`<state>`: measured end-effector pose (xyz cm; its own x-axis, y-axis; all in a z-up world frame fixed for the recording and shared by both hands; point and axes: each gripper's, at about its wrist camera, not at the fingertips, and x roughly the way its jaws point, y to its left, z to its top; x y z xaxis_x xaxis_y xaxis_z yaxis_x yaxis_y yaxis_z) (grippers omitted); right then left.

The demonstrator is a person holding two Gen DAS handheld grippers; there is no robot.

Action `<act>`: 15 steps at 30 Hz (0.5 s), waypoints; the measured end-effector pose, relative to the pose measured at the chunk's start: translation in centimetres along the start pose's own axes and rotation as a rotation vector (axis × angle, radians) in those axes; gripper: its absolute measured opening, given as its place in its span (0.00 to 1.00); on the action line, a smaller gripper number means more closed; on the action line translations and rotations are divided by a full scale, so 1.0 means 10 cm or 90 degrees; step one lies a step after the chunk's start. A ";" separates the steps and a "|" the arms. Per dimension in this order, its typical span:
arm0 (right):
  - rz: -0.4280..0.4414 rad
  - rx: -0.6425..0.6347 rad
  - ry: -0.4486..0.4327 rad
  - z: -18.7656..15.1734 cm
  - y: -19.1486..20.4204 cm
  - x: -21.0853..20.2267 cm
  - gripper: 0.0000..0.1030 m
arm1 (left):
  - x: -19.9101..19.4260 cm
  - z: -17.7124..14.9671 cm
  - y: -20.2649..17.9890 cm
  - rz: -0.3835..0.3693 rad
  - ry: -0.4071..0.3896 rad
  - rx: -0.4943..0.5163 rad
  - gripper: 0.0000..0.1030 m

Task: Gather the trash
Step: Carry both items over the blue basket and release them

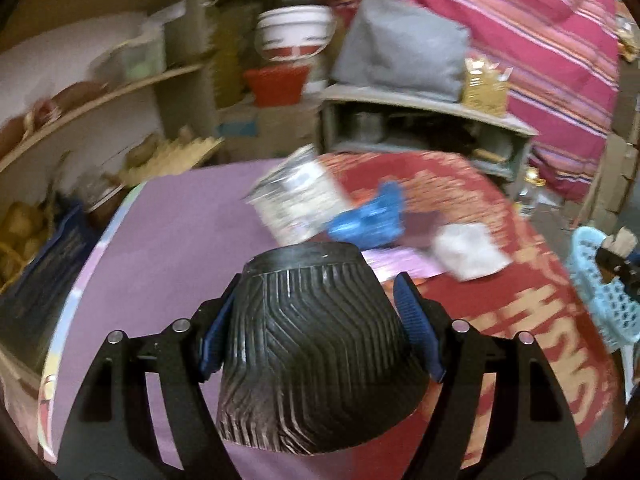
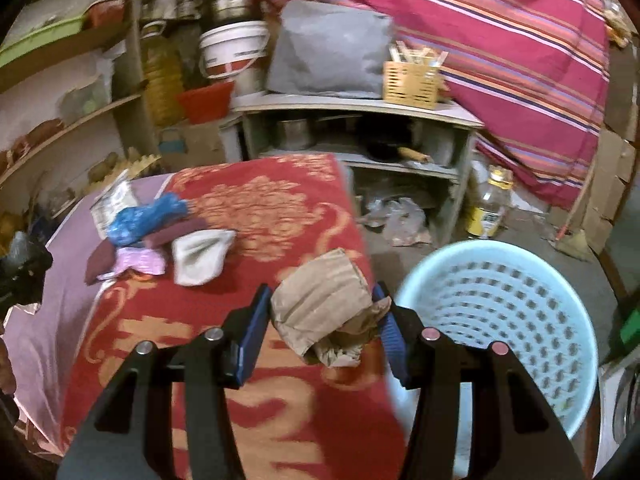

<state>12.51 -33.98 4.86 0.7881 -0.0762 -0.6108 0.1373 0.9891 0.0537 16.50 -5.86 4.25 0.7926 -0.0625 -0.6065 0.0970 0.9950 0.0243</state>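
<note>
My left gripper [image 1: 316, 288] is shut on a black ribbed cup [image 1: 316, 356], held upside down above the purple sheet. My right gripper [image 2: 320, 300] is shut on a crumpled brown paper bag [image 2: 324, 304], held over the red patterned cloth beside the light-blue perforated basket [image 2: 496, 304]. On the bed lie a silvery printed wrapper [image 1: 296, 200] [image 2: 110, 200], a blue crumpled bag [image 1: 368, 220] [image 2: 148, 216], a white cloth piece [image 1: 466, 250] [image 2: 202, 254], a pink wrapper [image 2: 140, 262] and a maroon piece [image 2: 176, 232].
The basket also shows at the right edge of the left wrist view [image 1: 600, 292]. Behind the bed stand a grey shelf unit [image 2: 352, 112] with pots, a white bucket [image 2: 236, 52], a red tub [image 2: 206, 102] and wall shelves [image 2: 72, 120]. A bottle [image 2: 490, 204] stands on the floor.
</note>
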 end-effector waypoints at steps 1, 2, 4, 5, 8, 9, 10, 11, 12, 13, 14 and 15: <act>-0.009 0.008 -0.002 -0.01 -0.13 -0.03 0.50 | -0.01 0.03 -0.15 -0.014 -0.006 0.006 0.70; -0.018 0.017 -0.003 -0.03 -0.26 -0.06 0.50 | -0.02 0.06 -0.28 -0.026 -0.010 0.012 0.70; -0.032 0.033 -0.004 -0.05 -0.49 -0.10 0.50 | -0.03 0.08 -0.57 -0.054 -0.016 0.027 0.70; -0.041 0.044 -0.005 -0.08 -0.66 -0.13 0.50 | -0.03 0.08 -0.71 -0.065 -0.018 0.035 0.70; -0.059 0.066 -0.006 -0.13 -0.98 -0.18 0.50 | -0.01 0.10 -1.17 -0.103 -0.020 0.060 0.70; -0.064 0.076 -0.008 -0.16 -1.11 -0.20 0.50 | -0.01 0.10 -1.31 -0.115 -0.018 0.068 0.70; -0.067 0.088 -0.008 -0.18 -1.24 -0.22 0.50 | 0.00 0.09 -1.49 -0.132 -0.017 0.078 0.70; -0.067 0.100 -0.009 -0.20 -1.34 -0.23 0.50 | 0.01 0.08 -1.62 -0.142 -0.017 0.085 0.70; -0.069 0.105 -0.008 -0.21 -1.40 -0.23 0.50 | 0.02 0.08 -1.80 -0.157 -0.016 0.094 0.70; -0.075 0.109 -0.006 -0.22 -1.48 -0.22 0.50 | 0.03 0.06 -1.92 -0.167 -0.016 0.100 0.70; -0.078 0.111 -0.004 -0.24 -1.51 -0.21 0.50 | 0.04 0.05 -2.03 -0.177 -0.015 0.106 0.70; -0.083 0.112 0.001 -0.26 -1.58 -0.19 0.50 | 0.06 0.05 -2.15 -0.187 -0.013 0.111 0.70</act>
<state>7.31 -49.10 3.13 0.7562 -0.2015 -0.6226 0.3408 0.9334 0.1119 15.14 -27.29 3.74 0.7279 -0.3472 -0.5913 0.4223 0.9064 -0.0123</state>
